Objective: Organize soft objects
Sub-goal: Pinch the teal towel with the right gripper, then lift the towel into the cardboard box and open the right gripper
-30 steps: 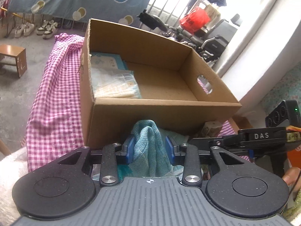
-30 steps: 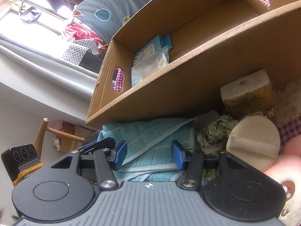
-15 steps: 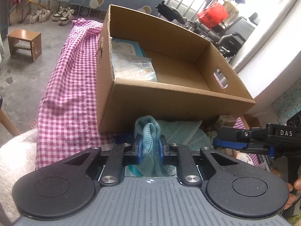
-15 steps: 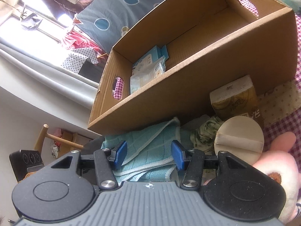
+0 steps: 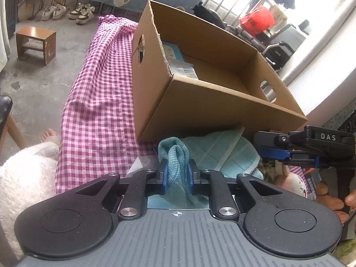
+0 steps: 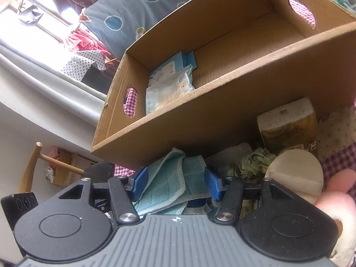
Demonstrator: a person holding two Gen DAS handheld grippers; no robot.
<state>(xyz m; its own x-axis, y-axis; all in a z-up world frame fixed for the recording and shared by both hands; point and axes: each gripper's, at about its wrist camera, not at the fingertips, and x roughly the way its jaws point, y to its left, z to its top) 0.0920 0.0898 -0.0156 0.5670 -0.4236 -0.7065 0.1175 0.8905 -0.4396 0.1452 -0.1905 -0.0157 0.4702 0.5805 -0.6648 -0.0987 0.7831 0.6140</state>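
Already clamped: left gripper (image 5: 176,174) pinched hard on a bunched fold of the teal towel (image 5: 219,153), blue pads pressing the cloth from both sides, fold standing up between them. Rest of towel trailing forward and to the right, flat on the checked bedcover (image 5: 95,111), far edge tucked against the near wall of the cardboard box (image 5: 222,109).

Key relation for the lift: box directly ahead of and above the pinched fold, near wall rising between towel and open interior. Needs an up-and-over path, not a straight push. Long run of the towel lying across, from the left gripper toward the right gripper (image 6: 175,183), so likely to drape and drag on that side when raised.

Right gripper: jaws opening, roughly half spread, straddling the other end of the towel without pressing on it. Left side clearly in charge of the cloth; right side just beside it, free to help or pull away.

Towel itself: teal-green knit with pale stitched grid lines and a light hem, doubled over in loose layers, limp. Inside the box, only some pale blue packets (image 6: 169,89) at one end; most of the floor bare.
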